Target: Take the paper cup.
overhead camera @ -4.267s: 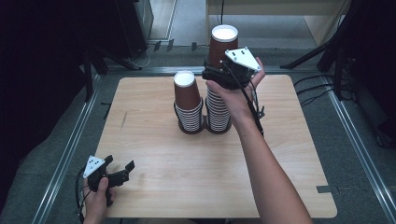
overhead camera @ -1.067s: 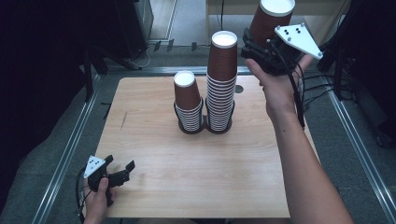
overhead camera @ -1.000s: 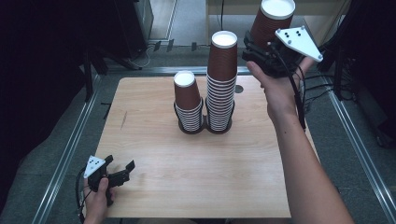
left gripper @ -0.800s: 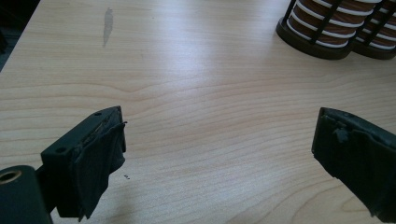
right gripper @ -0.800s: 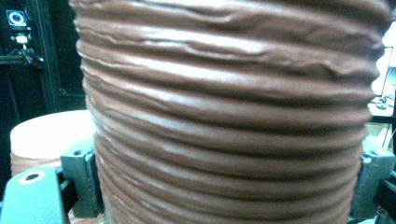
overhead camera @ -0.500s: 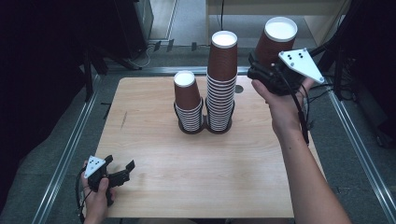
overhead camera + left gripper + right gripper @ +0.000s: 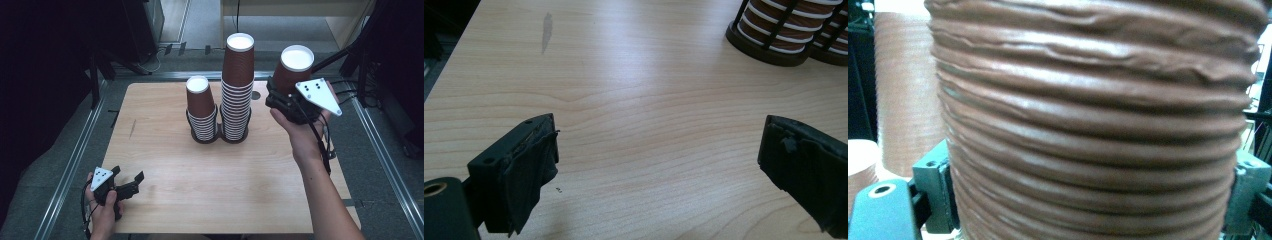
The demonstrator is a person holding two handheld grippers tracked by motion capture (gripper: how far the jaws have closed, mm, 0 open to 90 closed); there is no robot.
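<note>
A pale wooden table (image 7: 200, 200) carries two black cup holders (image 7: 203, 136) side by side

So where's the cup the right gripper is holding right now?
In the high view the brown cup sits clamped in the right gripper, held in the air over the table's far right edge, just right of the tall cup stack.

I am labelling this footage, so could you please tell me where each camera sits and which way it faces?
High view: above the person's side, looking forward and down on the table; both forearms, left tool, right tool.
Left gripper view: on the left tool, facing across the table between its open jaws.
Right gripper view: on the right tool, facing the held cup.
Shared: the cup stacks.
</note>
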